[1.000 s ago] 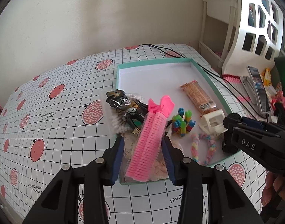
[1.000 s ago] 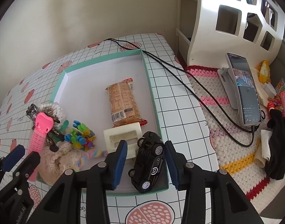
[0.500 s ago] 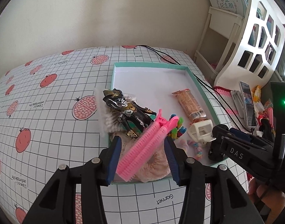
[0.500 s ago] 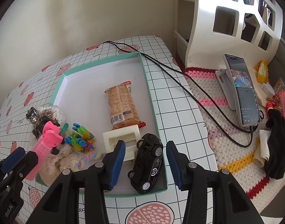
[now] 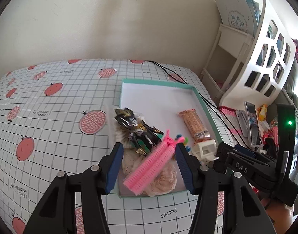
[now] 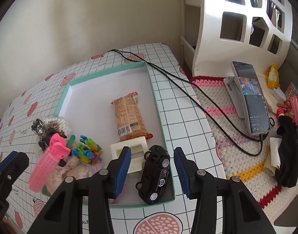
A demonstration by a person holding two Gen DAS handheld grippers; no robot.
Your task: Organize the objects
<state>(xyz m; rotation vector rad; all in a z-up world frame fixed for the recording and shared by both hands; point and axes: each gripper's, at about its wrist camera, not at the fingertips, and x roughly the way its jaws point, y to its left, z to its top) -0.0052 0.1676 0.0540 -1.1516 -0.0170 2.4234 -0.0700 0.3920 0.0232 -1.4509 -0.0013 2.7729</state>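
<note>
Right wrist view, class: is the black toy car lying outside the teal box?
No. The black toy car lies inside the teal box, in its near right corner.

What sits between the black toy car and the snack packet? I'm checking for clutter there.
A cream plastic block lies between the black toy car and the snack packet, clearest in the right wrist view.

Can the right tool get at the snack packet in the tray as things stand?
Probably yes: the right tool is open, and the snack packet lies flat and uncovered beyond the toy car and white holder it must clear.
</note>
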